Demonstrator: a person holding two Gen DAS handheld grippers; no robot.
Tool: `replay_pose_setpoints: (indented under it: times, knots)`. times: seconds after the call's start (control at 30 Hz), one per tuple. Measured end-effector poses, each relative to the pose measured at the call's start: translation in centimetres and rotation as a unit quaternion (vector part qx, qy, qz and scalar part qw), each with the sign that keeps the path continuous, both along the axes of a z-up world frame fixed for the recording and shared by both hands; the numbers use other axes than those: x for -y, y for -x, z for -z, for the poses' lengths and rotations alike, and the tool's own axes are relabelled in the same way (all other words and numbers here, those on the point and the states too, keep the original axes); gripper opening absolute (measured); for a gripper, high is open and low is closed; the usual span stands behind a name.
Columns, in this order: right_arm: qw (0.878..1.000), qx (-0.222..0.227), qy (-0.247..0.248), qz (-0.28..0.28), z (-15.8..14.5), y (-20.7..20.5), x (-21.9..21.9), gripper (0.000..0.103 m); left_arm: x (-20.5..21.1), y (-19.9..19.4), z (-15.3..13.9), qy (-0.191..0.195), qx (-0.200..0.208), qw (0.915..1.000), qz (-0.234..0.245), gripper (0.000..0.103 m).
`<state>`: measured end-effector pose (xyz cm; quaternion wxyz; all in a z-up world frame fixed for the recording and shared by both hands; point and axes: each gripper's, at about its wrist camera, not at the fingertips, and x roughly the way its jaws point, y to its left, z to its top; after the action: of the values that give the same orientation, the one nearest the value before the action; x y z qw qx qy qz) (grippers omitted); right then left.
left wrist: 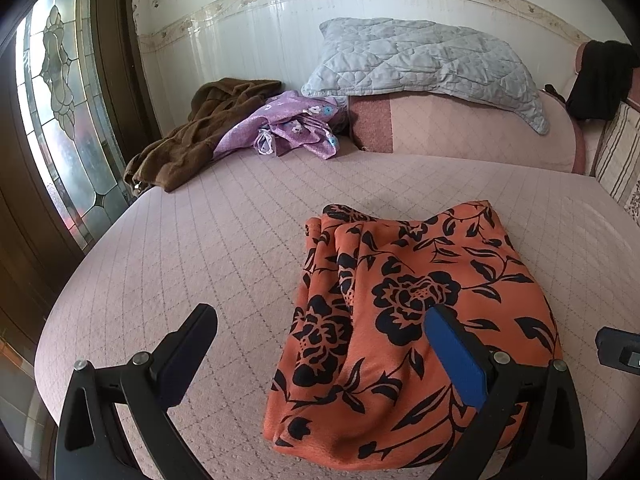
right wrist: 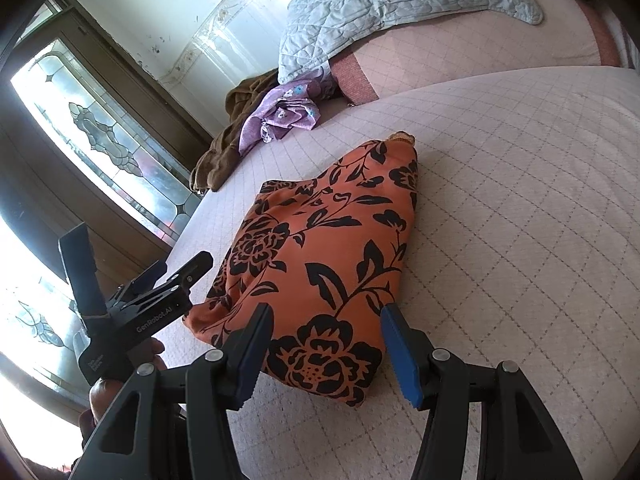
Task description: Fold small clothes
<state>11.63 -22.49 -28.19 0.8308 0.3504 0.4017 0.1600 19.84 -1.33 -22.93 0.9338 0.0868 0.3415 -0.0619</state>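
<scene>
An orange garment with black flowers (left wrist: 404,300) lies folded on the pink quilted bed (left wrist: 208,240). My left gripper (left wrist: 322,314) is open wide just above it. Its blue-padded finger (left wrist: 452,344) hangs over the cloth and the other finger over bare quilt to the left. In the right wrist view the same garment (right wrist: 320,240) has its near end between the fingers of my right gripper (right wrist: 326,312), which is open and pinches no cloth. The left gripper (right wrist: 140,248) shows at the left, held by a hand (right wrist: 104,396).
A brown garment (left wrist: 180,136) and a purple flowered one (left wrist: 288,124) lie crumpled at the bed's far left. A grey quilted pillow (left wrist: 420,60) rests on a pink bolster (left wrist: 460,132). Black cloth (left wrist: 600,76) hangs at the far right. A stained-glass window (left wrist: 60,100) lines the bed's left edge.
</scene>
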Motion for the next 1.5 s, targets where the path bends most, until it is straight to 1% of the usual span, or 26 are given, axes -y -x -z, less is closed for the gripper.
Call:
replay_pose_setpoints:
  times: [0.3, 0.37, 0.43, 0.47, 0.53, 0.57, 0.7, 0.77, 0.83, 0.93, 1.03, 1.1, 1.13, 1.17, 1.23, 1.3, 1.33, 1.37, 1.4, 1.43, 1.47, 1.5]
  knots:
    - [1.000, -0.007, -0.009, 0.003, 0.4, -0.7, 0.5, 0.060, -0.7, -1.2, 0.7, 0.003, -0.023, 0.9997, -0.004, 0.103]
    - [1.000, -0.009, -0.008, 0.003, 0.6, -0.9, 0.5, 0.061, -1.1, -1.9, 1.2, 0.007, -0.040, 0.9991, -0.008, 0.103]
    - [1.000, -0.014, -0.008, 0.003, 0.8, -1.1, 0.6, 0.063, -2.0, -2.9, 1.7, 0.028, -0.069, 0.9971, -0.015, 0.103]
    - [1.000, -0.017, -0.009, 0.005, 1.0, -1.1, 0.7, 0.063, -2.9, -3.5, 2.0, 0.048, -0.084, 0.9949, -0.026, 0.103]
    - [1.000, -0.020, -0.010, 0.007, 1.1, -1.2, 0.8, 0.063, -4.0, -4.0, 2.3, 0.072, -0.098, 0.9917, -0.040, 0.103]
    - [1.000, -0.021, -0.012, 0.008, 1.2, -1.3, 0.9, 0.063, -4.7, -4.2, 2.5, 0.079, -0.102, 0.9902, -0.053, 0.103]
    - [0.999, -0.024, -0.017, 0.011, 1.5, -1.3, 1.1, 0.065, -5.8, -4.8, 3.2, 0.076, -0.114, 0.9874, -0.079, 0.103]
    - [0.999, -0.027, -0.019, 0.011, 1.6, -1.5, 1.1, 0.066, -6.5, -5.2, 4.0, 0.095, -0.135, 0.9823, -0.089, 0.103]
    - [0.999, -0.032, -0.026, 0.009, 2.1, -1.9, 1.0, 0.068, -7.0, -5.6, 4.9, 0.127, -0.160, 0.9750, -0.087, 0.103]
    - [0.998, -0.051, -0.047, 0.009, 3.2, -2.9, 1.1, 0.068, -6.9, -5.9, 5.5, 0.158, -0.180, 0.9684, -0.071, 0.103]
    - [0.993, -0.077, -0.085, 0.009, 4.8, -4.0, 1.5, 0.068, -6.6, -6.0, 5.5, 0.208, -0.192, 0.9581, -0.041, 0.103]
    - [0.988, -0.088, -0.123, 0.013, 5.9, -4.6, 2.1, 0.070, -6.4, -6.3, 5.8, 0.244, -0.204, 0.9479, -0.020, 0.103]
    - [0.986, -0.093, -0.137, 0.015, 6.4, -4.9, 2.3, 0.070, -6.3, -6.6, 5.9, 0.252, -0.210, 0.9446, -0.014, 0.103]
    - [0.983, -0.098, -0.152, 0.015, 6.9, -5.2, 2.5, 0.071, -6.0, -6.9, 6.3, 0.263, -0.221, 0.9392, -0.008, 0.103]
    - [0.977, -0.112, -0.180, 0.006, 7.9, -6.1, 2.5, 0.071, -5.6, -7.4, 7.2, 0.289, -0.249, 0.9245, 0.003, 0.103]
    - [0.972, -0.128, -0.197, -0.009, 9.0, -7.1, 1.8, 0.071, -5.3, -7.9, 8.1, 0.304, -0.276, 0.9119, 0.011, 0.103]
    - [0.970, -0.135, -0.202, -0.019, 9.5, -7.6, 1.3, 0.071, -5.1, -7.7, 7.9, 0.300, -0.273, 0.9139, 0.011, 0.103]
    - [0.970, -0.132, -0.204, -0.023, 9.7, -8.0, 1.0, 0.071, -5.0, -7.6, 7.8, 0.298, -0.271, 0.9153, 0.013, 0.103]
    - [0.971, -0.122, -0.202, -0.025, 9.7, -8.4, 0.6, 0.076, -4.7, -7.6, 7.7, 0.297, -0.271, 0.9155, 0.015, 0.103]
    - [0.972, -0.117, -0.200, -0.028, 9.5, -8.8, 0.3, 0.083, -4.5, -7.8, 7.8, 0.298, -0.272, 0.9151, 0.016, 0.103]
    - [0.973, -0.110, -0.201, -0.032, 9.4, -9.2, -0.1, 0.084, -4.4, -7.8, 7.8, 0.298, -0.271, 0.9154, 0.016, 0.103]
    - [0.975, -0.103, -0.193, -0.032, 9.2, -9.6, -0.5, 0.084, -4.3, -7.8, 7.9, 0.296, -0.269, 0.9162, 0.015, 0.101]
